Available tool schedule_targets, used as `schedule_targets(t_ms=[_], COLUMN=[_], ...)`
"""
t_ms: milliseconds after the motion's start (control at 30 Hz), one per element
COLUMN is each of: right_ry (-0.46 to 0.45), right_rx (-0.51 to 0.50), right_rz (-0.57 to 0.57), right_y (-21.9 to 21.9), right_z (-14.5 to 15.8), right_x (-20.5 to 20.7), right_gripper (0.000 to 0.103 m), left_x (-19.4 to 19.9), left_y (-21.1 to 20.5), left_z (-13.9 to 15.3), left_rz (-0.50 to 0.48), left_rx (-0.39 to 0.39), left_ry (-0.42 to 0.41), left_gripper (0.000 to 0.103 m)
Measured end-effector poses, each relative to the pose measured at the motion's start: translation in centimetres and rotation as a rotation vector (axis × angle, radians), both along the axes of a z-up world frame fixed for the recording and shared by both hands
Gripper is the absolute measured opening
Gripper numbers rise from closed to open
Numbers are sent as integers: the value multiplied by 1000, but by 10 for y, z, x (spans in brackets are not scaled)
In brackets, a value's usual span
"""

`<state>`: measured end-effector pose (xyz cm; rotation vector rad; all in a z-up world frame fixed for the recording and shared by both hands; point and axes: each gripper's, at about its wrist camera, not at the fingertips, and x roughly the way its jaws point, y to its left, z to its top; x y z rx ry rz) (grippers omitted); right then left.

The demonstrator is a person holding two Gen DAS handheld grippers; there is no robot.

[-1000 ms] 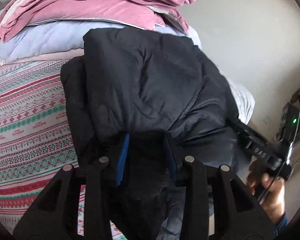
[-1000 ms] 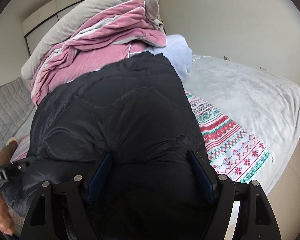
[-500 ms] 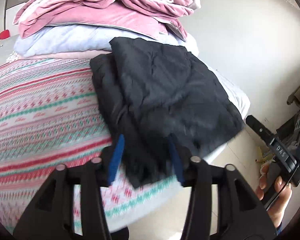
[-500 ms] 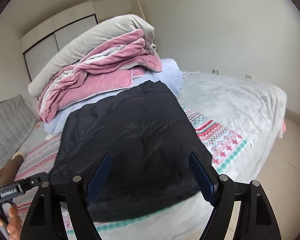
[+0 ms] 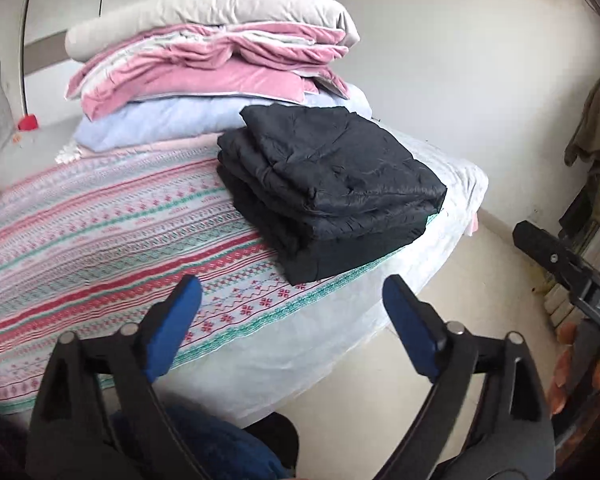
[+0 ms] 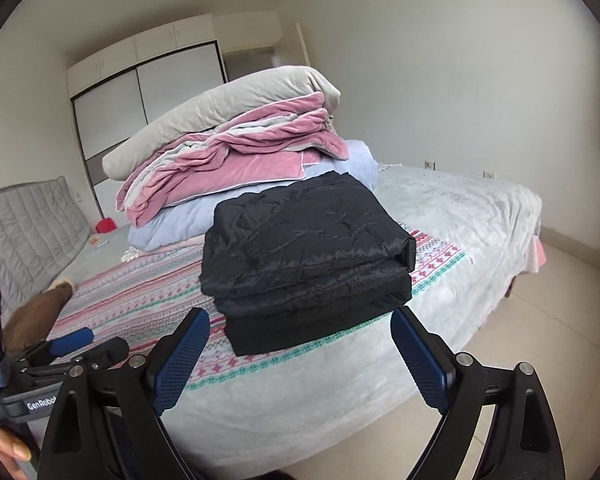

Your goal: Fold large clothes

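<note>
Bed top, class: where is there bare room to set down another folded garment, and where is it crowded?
Free: the striped blanket left of the folded black jacket, and the grey sheet right of it. Crowded: the back, where the bedding pile stands against the jacket.

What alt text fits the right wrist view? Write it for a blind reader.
A folded black garment lies on a patterned blanket near the bed's edge, in front of stacked pink, grey and blue bedding. The right hand-held gripper hangs open before it, holding nothing.
</note>
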<state>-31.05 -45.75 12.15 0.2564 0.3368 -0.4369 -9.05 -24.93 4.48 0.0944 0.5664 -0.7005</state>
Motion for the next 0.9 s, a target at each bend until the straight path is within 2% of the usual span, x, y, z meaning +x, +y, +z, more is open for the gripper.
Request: schedule_targets(t_ms=[133,267,367,567,767,900], right_ry=[3,28,88,139,140,147], right_rx=[52,40,31,60,-3,10], right_rz=[-2,-25,-56,-69,-111,-112], right_y=[22,38,46,55,67,66], right_z=[4,6,5,0,11,11], right_x=[-22,-37,-36,-30,-23,-16], right_gripper=[101,103,103,103,103,103], left_x=[-17,-27,-35,-39,-38,-35], left_y=[13,23,34,42,50,53], left_z=[4,5,9,10,16,17], left_rz=[-11,26,51,62,84,74], left_rx=[-4,14,9,30,13,5], left_ry=[0,13,-10,-27,-48,-41], left_gripper=[98,102,102,102,102,102])
